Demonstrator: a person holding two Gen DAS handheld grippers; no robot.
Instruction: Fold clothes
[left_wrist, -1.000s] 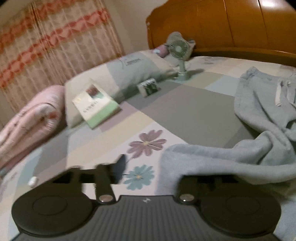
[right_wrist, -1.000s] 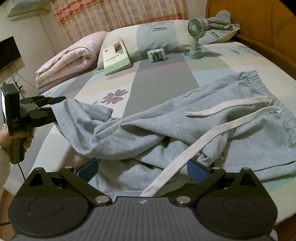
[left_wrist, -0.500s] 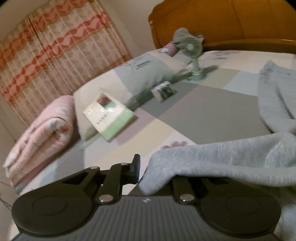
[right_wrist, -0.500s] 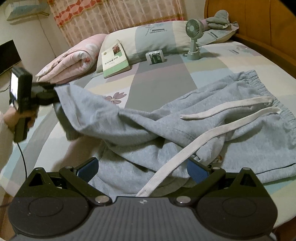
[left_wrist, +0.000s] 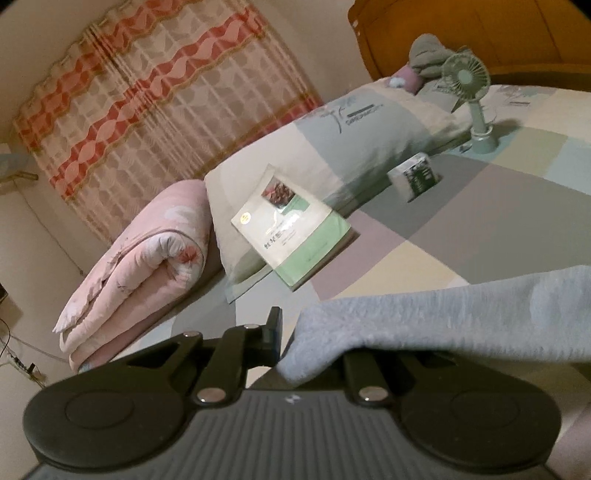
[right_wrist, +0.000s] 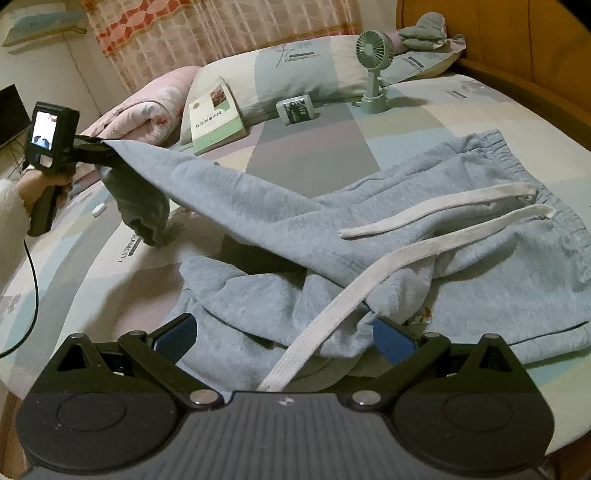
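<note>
The grey sweatpants (right_wrist: 424, 236) lie on the bed (right_wrist: 480, 110) right in front of us, with the waistband on the right and two white drawstrings (right_wrist: 369, 280) lying across the cloth. Our right gripper (right_wrist: 284, 332) sits low at the near edge of the pants. Its blue pads (right_wrist: 175, 334) are spread wide, with bunched cloth and one drawstring between them, and they do not press on anything. Off to the left, our left gripper (right_wrist: 94, 149) has its jaws pressed together on the end of one pant leg and holds it up off the bed, so the leg stretches in a line down to the pile. A bit of the leg hangs down under the grip. Farther back, a green book (right_wrist: 216, 114) leans on a pillow (right_wrist: 295, 70). Beside it are a small box (right_wrist: 295, 109) and a little green fan (right_wrist: 373, 70). A rolled pink quilt (left_wrist: 147, 258) lies at the left, and a striped curtain (left_wrist: 166, 85) hangs behind
</note>
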